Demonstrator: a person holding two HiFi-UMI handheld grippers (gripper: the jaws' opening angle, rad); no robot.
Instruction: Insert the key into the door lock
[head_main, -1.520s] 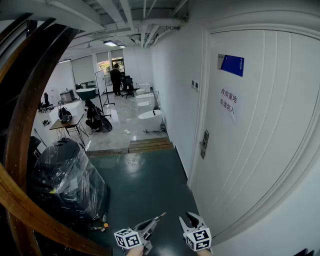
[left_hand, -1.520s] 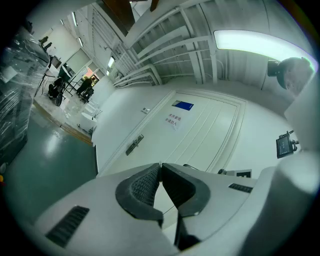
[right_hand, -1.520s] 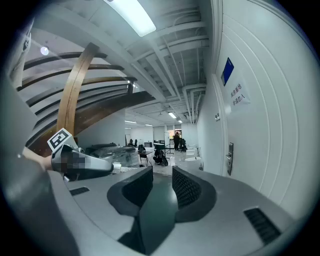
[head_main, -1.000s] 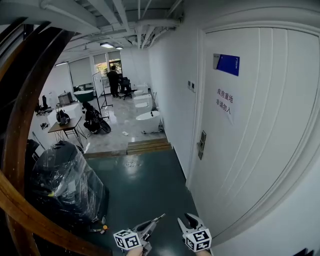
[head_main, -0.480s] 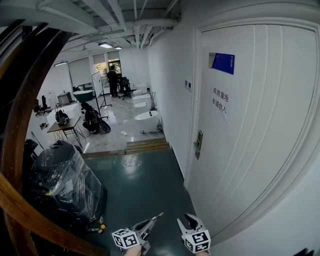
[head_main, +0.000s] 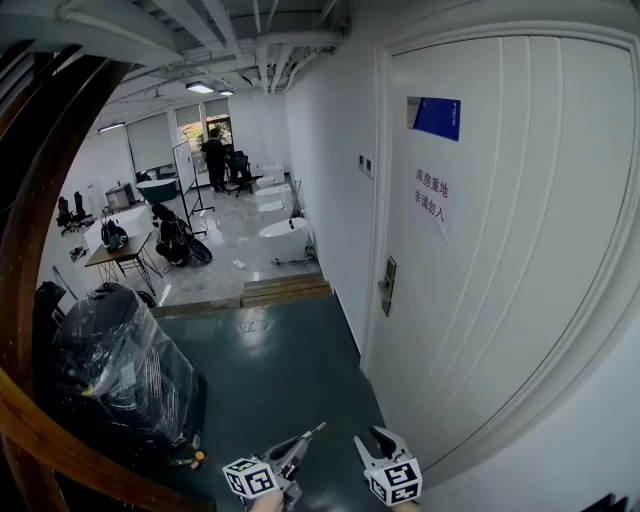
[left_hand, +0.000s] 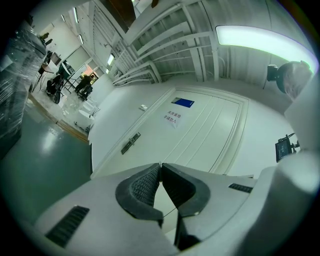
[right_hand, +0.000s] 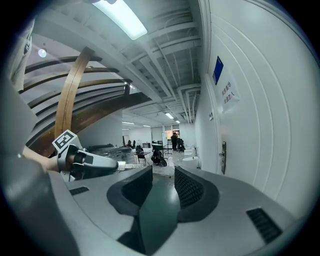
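Observation:
The white door (head_main: 500, 260) fills the right side of the head view, with its dark lock plate and handle (head_main: 387, 285) on its left edge, well ahead of both grippers. My left gripper (head_main: 308, 437) sits at the bottom, shut on a thin metal key (head_main: 320, 429) that sticks out toward the door. In the left gripper view the pads (left_hand: 145, 182) meet, a sliver of key (left_hand: 159, 163) shows at their tip, and the lock (left_hand: 130, 143) lies ahead. My right gripper (head_main: 382, 437) is beside it, open and empty. The right gripper view shows the lock (right_hand: 223, 150) and the left gripper (right_hand: 82, 162).
A blue sign (head_main: 436, 117) and a paper notice (head_main: 432, 200) hang on the door. A plastic-wrapped bundle (head_main: 120, 365) stands at the left under a curved wooden beam (head_main: 30, 300). Wooden steps (head_main: 285, 290) lead to a far room with bathtubs (head_main: 285, 238) and a person (head_main: 213, 155).
The door and its lock have slid leftward and grown slightly in the head view as I move along the corridor. Both grippers hold the same places at the bottom.

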